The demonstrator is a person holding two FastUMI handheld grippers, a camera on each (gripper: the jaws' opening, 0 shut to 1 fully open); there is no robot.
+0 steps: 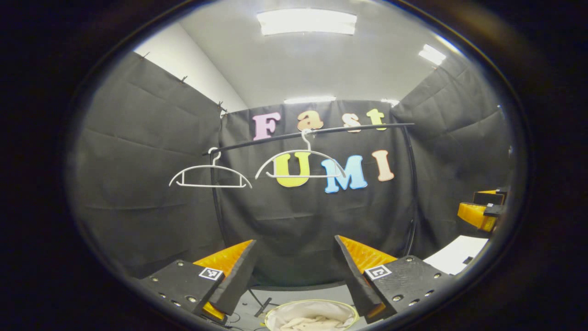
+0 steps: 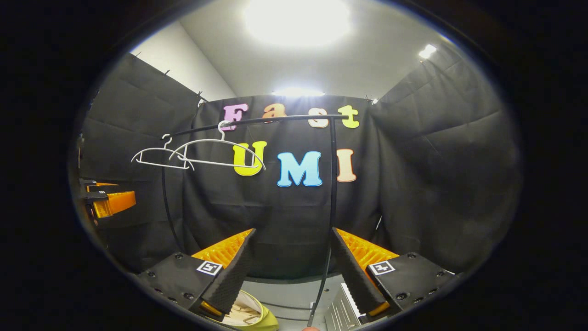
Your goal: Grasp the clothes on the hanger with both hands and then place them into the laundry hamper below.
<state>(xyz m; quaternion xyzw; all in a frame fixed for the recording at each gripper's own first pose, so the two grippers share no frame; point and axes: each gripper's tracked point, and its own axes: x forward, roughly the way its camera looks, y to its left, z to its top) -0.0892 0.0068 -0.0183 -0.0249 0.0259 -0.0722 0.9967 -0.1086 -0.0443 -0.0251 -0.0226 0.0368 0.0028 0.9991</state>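
While both hangers (image 1: 210, 174) bare, clothes (image 1: 308, 321) w/in hamper rim (image 1: 271, 315); both grippers' fingers (image 1: 236, 276) apart, unloaded.

Two white hangers (image 1: 210, 174) (image 1: 301, 164) are hanging on a black rail (image 1: 312, 132) against black cloth. The left gripper (image 1: 294, 269) and right gripper (image 2: 291, 266) are both showing black fingers backed with ribbed orange and small black-and-white square markers. Pale cream clothes (image 1: 310, 322) are lying in a yellow-green rimmed hamper (image 2: 266, 322) on a grey floor (image 1: 298, 294).
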